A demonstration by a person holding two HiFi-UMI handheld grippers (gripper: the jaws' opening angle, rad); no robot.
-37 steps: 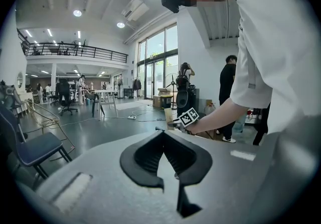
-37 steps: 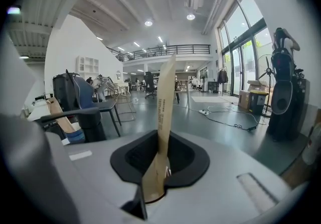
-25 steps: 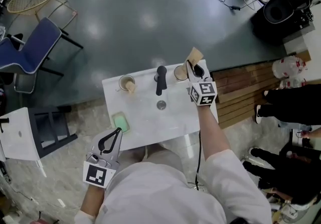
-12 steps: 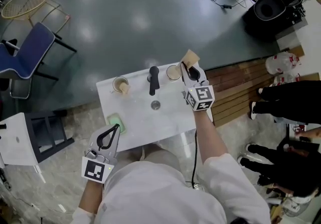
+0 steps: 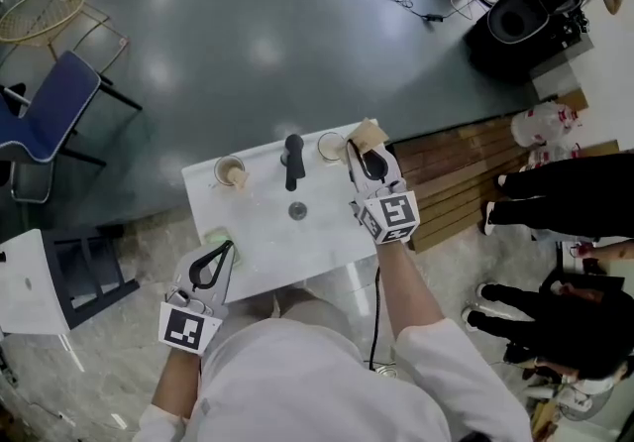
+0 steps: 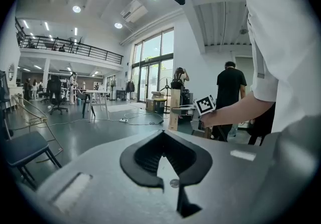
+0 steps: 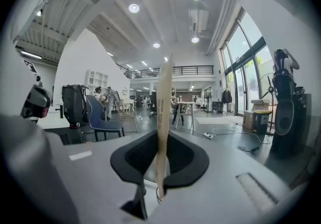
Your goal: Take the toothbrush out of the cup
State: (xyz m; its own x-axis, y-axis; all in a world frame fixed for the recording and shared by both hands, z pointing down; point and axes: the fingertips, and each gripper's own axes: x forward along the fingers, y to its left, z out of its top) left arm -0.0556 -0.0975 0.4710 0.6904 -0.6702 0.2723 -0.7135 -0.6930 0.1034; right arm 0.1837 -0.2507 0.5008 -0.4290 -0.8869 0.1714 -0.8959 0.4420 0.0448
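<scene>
From the head view only the tan top end of the toothbrush [image 5: 370, 132] shows. The rest of it is covered by the right gripper [image 5: 365, 148] and its marker cube [image 5: 388, 217]. From above I cannot tell whether its lower tip is clear of the cup [image 5: 331, 146], which stands just left of it at the far right of the white bench [image 5: 258, 242]. A green thing [image 5: 215, 236] at the near left of the bench is half hidden under the left gripper [image 5: 223, 252], so what it is stays unclear. The person's own shoulders cut off the bench's near edge.

In the right gripper view the toothbrush [image 7: 163, 102] stands upright as a pale, flat stick. It sits right in the middle of the right gripper [image 7: 160, 162], whose fingers are closed onto its handle. Its lower end drops out of sight behind them, and its top rises well above them.

The left gripper [image 6: 165, 160] has its fingers pressed together with nothing between them. It hangs at the near left edge of the bench, well apart from the toothbrush.

A black tap [image 5: 292, 161] and a drain [image 5: 297, 211] sit mid-bench, and a second cup [image 5: 230, 170] stands at the far left.
</scene>
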